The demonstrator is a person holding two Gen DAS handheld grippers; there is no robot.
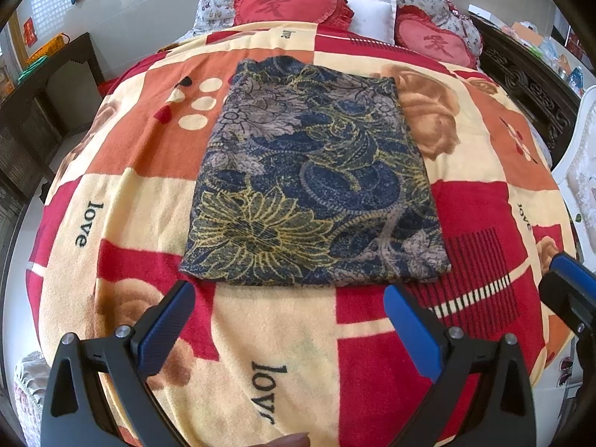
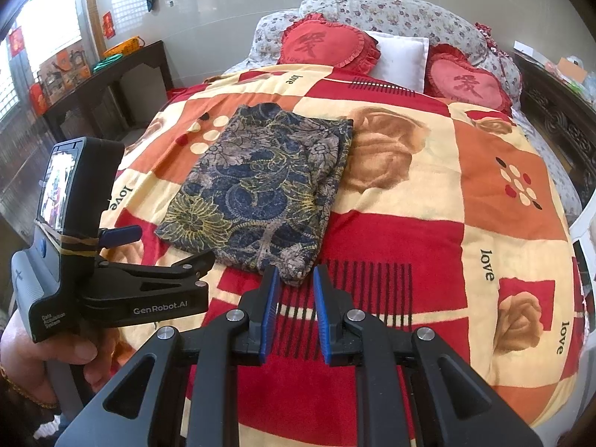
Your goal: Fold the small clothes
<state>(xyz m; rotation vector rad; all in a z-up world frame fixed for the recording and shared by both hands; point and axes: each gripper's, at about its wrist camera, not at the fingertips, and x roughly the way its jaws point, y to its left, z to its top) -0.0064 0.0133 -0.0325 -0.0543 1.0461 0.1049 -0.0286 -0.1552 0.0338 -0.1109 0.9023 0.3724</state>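
Observation:
A dark blue floral garment (image 1: 313, 182) lies folded into a flat rectangle on the red, orange and cream blanket (image 1: 268, 354); it also shows in the right wrist view (image 2: 260, 190). My left gripper (image 1: 290, 298) is open and empty, just short of the garment's near edge. My right gripper (image 2: 296, 279) is open by a narrow gap and empty, its tips at the garment's near right corner. The left gripper's body (image 2: 111, 290) shows in the right wrist view, held by a hand. The right gripper's finger (image 1: 570, 279) shows at the right edge of the left wrist view.
Two red heart cushions (image 1: 290, 3) (image 1: 436, 37), a white pillow (image 1: 372, 15) and floral pillows lie at the bed's head. A dark wooden bench (image 2: 111, 85) stands left of the bed. A carved dark headboard (image 1: 529, 89) and a white chair (image 1: 581, 171) stand at the right.

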